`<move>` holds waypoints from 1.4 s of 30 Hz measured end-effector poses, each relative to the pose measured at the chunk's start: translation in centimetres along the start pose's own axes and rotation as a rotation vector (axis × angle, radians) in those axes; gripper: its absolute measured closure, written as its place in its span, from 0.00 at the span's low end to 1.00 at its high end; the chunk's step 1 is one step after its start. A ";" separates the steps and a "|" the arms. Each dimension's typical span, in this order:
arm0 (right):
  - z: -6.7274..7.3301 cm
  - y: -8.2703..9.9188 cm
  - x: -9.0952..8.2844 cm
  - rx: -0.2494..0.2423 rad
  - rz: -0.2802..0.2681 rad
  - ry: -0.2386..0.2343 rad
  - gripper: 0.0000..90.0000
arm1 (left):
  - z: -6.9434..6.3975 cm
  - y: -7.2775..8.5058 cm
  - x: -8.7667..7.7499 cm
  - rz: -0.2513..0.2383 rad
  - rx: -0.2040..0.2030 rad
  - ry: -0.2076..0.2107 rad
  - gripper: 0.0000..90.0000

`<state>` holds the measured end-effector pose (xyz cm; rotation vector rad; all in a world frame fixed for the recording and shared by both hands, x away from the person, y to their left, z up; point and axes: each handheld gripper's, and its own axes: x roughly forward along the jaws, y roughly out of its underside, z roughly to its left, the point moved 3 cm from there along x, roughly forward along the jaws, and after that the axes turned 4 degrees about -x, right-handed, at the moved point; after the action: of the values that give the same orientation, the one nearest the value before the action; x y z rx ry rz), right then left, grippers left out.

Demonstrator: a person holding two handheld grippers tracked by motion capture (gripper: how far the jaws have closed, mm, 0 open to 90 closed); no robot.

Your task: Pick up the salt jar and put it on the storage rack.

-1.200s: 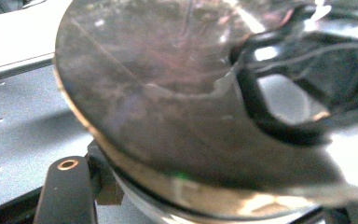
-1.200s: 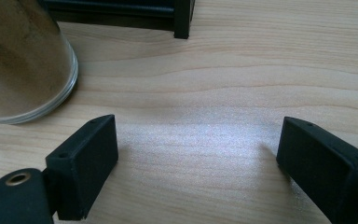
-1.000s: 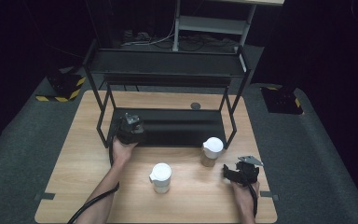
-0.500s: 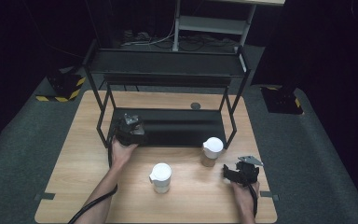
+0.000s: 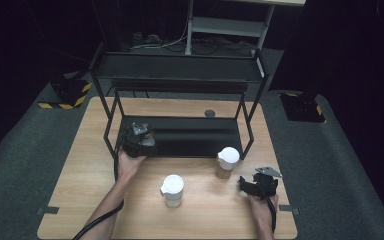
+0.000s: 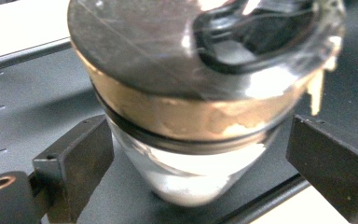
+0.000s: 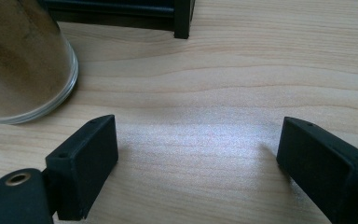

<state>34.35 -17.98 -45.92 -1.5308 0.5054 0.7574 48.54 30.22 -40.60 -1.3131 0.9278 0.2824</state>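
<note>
Step in hand looks like placing jars on the rack's lower shelf (image 5: 190, 142). In the left gripper view the jar (image 6: 200, 107) (glass, clear lid, dark seal ring, pale powder inside) stands on the dark shelf between the jaws of the left gripper (image 6: 205, 168), which have just been opening; both jaws stand apart from the glass, so the jar reads as released. In the high view the left gripper (image 5: 139, 141) sits at the shelf's left end, centre-left of frame.

Right gripper (image 5: 254, 186) rests low right on the tabletop (image 5: 80, 175), jaws wide, nothing between them. In its own view a jar of brown powder (image 7: 21, 60) stands upper left, just beside the left jaw, not touched.

Next move, as a judgement: back the left gripper straight out without clipping the jar, then go for a white-lidded jar (image 5: 173, 189) at centre or the other (image 5: 227, 161) by the rack's right leg.

Surface: light wood grain tabletop, black metal two-tier rack (image 5: 180, 67). Room is dark, grey floor, hazard-striped blocks (image 5: 65, 97) at both sides.
</note>
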 end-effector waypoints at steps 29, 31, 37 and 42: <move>0.0 0.0 0.0 0.000 0.000 0.000 0.14 | -0.4 1.8 -4.1 -0.054 0.044 0.025 0.08; 0.0 0.0 0.0 0.000 0.000 0.000 0.14 | -0.4 1.9 -4.3 -0.054 0.047 0.029 0.08; 0.0 0.0 0.0 0.000 0.000 0.000 0.14 | 0.0 3.1 -5.9 -0.072 0.024 0.052 0.08; 0.0 0.0 0.0 0.000 0.000 0.000 0.14 | 0.3 4.2 -6.7 -0.067 0.024 0.055 0.07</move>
<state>34.34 -17.98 -45.93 -1.5305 0.5052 0.7570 41.78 33.78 -38.76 -1.3328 0.9284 0.1836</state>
